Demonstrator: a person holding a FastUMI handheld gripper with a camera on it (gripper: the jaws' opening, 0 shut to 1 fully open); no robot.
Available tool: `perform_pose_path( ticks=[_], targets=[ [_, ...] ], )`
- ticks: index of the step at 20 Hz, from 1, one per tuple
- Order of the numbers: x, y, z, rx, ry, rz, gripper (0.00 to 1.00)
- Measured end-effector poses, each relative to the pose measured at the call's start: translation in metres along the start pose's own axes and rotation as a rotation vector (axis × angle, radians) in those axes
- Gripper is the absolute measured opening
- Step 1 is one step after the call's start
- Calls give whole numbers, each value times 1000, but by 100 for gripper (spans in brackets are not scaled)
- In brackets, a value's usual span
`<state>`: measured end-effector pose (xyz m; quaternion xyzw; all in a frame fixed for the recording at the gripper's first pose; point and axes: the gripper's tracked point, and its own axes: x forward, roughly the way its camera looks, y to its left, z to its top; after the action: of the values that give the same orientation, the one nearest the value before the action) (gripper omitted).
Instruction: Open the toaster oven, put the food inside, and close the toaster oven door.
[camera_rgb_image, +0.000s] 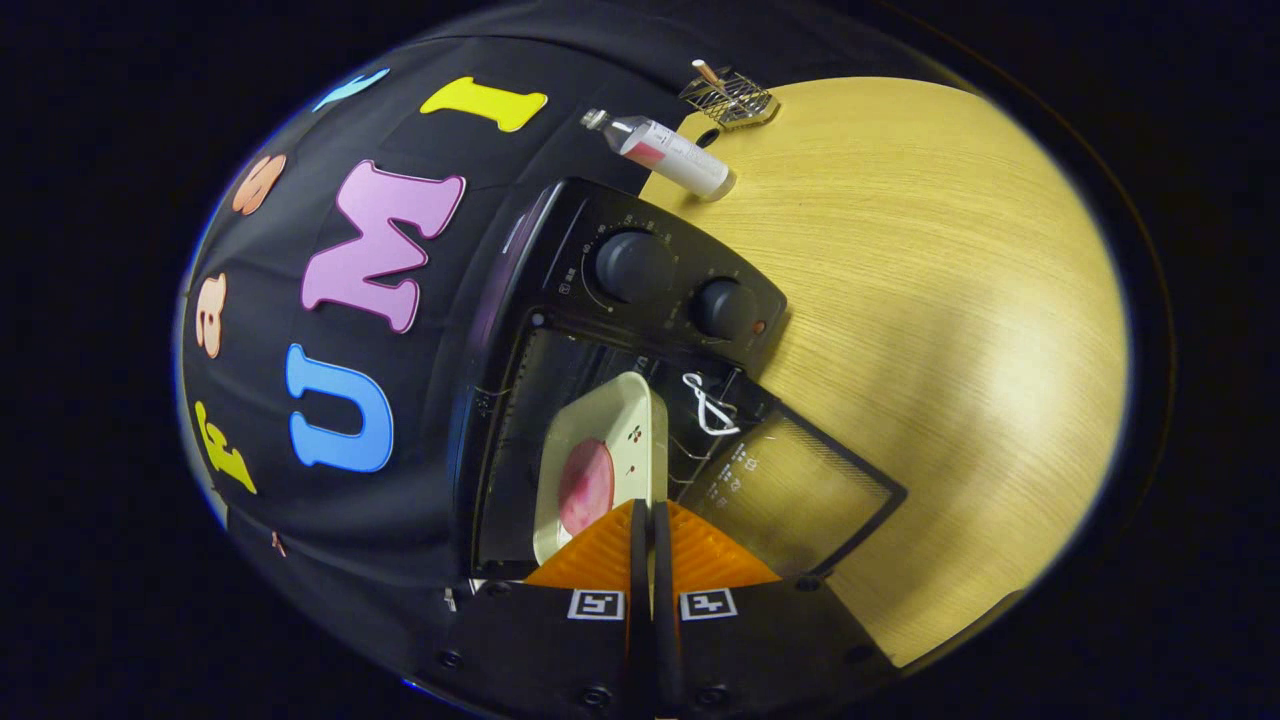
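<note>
Pale tray (612, 440) with 1 pink food (587, 484) pinched by gripper (650, 512) jaws

The table (930, 300) is pale wood-grain with a soft sheen. The toaster oven (560, 270) has a glossy dark casing and a glass door (800, 490); the tray (625, 420) looks smooth.
</note>
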<state>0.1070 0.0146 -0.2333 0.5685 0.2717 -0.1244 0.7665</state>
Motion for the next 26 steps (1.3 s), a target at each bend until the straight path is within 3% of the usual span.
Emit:
perform_pose_path(
  ticks=[10,14,19,21,23,26],
  targets=[
    [49,22,8,118,-130,15,6],
    [53,19,0,148,-99,-18,6],
    [49,31,-5,139,-104,17,12],
    [42,33,-6,124,-92,28,21],
    [33,33,-8,89,-87,37,47],
    [11,33,-13,37,-80,58,94]
  ],
)
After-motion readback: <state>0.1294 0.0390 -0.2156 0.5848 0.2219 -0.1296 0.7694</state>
